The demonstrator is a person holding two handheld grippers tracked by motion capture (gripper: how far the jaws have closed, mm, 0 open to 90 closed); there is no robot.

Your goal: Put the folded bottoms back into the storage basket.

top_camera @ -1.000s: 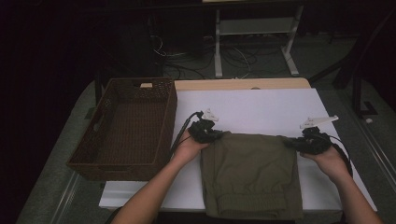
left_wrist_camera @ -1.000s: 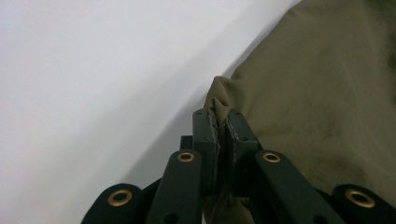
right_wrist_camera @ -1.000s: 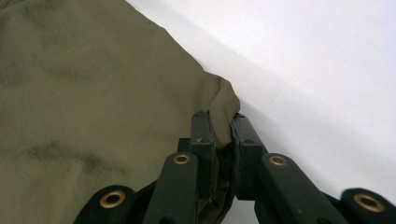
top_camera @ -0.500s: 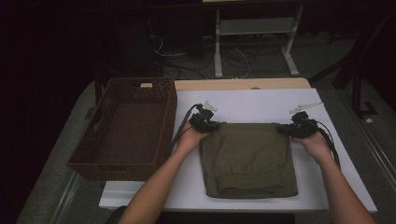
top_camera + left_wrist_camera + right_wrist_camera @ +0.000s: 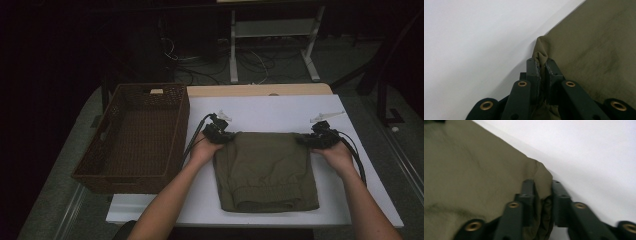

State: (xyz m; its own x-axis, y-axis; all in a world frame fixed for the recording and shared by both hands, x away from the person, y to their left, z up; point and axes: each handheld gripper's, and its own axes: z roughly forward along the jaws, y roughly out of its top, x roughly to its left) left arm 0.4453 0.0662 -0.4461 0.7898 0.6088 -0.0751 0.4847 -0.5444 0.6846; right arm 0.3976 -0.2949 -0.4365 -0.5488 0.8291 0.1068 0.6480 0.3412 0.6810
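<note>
Matt olive cloth garment (image 5: pixel 267 170), woven wicker basket (image 5: pixel 132 175), smooth white tabletop (image 5: pixel 270 112), matt black tongs (image 5: pixel 541 68)

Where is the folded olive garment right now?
In the high view the folded olive garment lies on the white table, right of the wicker basket, its far corners between the left tongs and right tongs.

Olive-green garment (image 5: pixel 267 170) folded flat, lying on white table centre.
</note>
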